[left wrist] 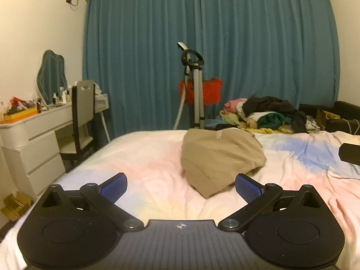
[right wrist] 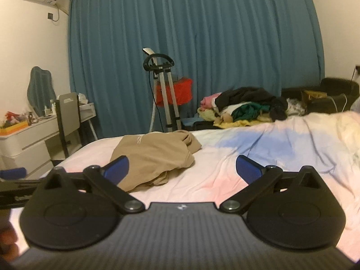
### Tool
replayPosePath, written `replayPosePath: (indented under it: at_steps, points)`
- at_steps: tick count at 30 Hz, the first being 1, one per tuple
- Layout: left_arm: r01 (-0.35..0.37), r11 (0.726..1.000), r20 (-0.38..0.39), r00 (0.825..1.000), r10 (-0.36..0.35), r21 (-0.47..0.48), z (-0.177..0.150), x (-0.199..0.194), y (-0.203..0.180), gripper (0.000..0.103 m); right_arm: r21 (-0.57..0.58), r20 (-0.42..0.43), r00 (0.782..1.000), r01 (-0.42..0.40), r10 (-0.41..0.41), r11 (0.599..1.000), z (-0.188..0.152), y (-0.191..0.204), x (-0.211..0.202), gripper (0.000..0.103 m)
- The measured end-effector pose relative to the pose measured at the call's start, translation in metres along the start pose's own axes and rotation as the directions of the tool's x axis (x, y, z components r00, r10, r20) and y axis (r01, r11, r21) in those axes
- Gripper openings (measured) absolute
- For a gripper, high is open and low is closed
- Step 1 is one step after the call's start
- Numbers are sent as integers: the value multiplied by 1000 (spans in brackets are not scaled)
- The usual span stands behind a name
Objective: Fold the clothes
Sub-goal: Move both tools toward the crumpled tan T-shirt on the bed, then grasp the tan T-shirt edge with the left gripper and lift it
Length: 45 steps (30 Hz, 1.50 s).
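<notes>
**Tan garment lies ahead of both open grippers, unheld**

**Left wrist view.** Tan garment (left wrist: 219, 157) rests crumpled on the pastel bedsheet (left wrist: 146, 157), ahead of the left gripper (left wrist: 181, 185) and offset to the right of its centre line. The jaws stand wide apart with nothing between the pads. The nearest cloth corner lies just beside the right-hand blue pad, apparently not touching it. The garment's long axis runs roughly away from the camera, from the near corner to the far edge of the bed. A pile of unfolded clothes (left wrist: 265, 114) sits beyond the mattress, well apart from the gripper.

**Right wrist view.** The tan garment (right wrist: 155, 159) lies ahead and to the left of the right gripper (right wrist: 182, 168). The jaws stand fully apart and empty; only bare sheet shows between them. The left-hand pad overlaps the near edge of the cloth in the picture; whether it touches cannot be told. The left gripper's pad shows at the far left edge.

**Assessment.** The garment sits between the two grippers, near to both. The next step probably requires each gripper to close in toward the middle and take an opposite near corner. The cloth is bunched, so a pinch may catch several layers.
</notes>
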<state>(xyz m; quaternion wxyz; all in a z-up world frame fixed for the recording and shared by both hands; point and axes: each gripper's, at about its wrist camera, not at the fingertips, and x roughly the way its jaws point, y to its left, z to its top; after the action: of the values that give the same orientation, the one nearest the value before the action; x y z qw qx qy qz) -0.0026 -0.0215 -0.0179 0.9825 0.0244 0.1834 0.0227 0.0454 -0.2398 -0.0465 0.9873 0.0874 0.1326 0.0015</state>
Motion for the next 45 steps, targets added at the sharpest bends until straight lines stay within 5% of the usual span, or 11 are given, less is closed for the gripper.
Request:
replayPosePath:
  at_steps: [3, 10, 20, 22, 25, 26, 27, 30, 37, 45]
  points:
    - [63, 998, -27, 998, -63, 20, 1, 19, -10, 103, 16, -2, 999, 32, -32, 999, -1, -4, -1, 103]
    - [162, 959, -205, 972, -114, 234, -7, 118, -78, 103, 93, -1, 994, 105, -106, 990, -14, -30, 2, 103]
    - [156, 885, -121, 986, -113, 439, -15, 250, -170, 95, 205, -83, 973, 229, -217, 952, -52, -85, 68, 103]
    - [135, 868, -90, 990, -104, 478, -18, 271, -184, 87, 219, -100, 970, 239, -222, 946, -61, -89, 85, 103]
    - [113, 858, -79, 993, -85, 500, -17, 290, -190, 39, 230, -105, 968, 247, -228, 941, -74, -91, 103, 103]
    - [125, 862, -87, 992, -94, 491, -13, 289, -187, 18, 231, -107, 967, 249, -229, 941, -79, -90, 107, 103]
    - [143, 868, -87, 990, -115, 475, -8, 285, -183, 14, 230, -109, 967, 250, -231, 940, -83, -89, 110, 103]
    - [174, 911, -37, 984, -173, 374, 15, 247, -148, 11, 249, -88, 973, 228, -212, 941, -83, -87, 116, 103]
    - [249, 954, 59, 963, -261, 166, 43, 124, -54, 10, 182, 48, 982, 173, -185, 968, -78, -71, 100, 103]
    - [353, 934, 108, 932, -347, -50, 30, 44, 27, 9, 4, 164, 982, 100, -99, 995, -69, -25, 44, 103]
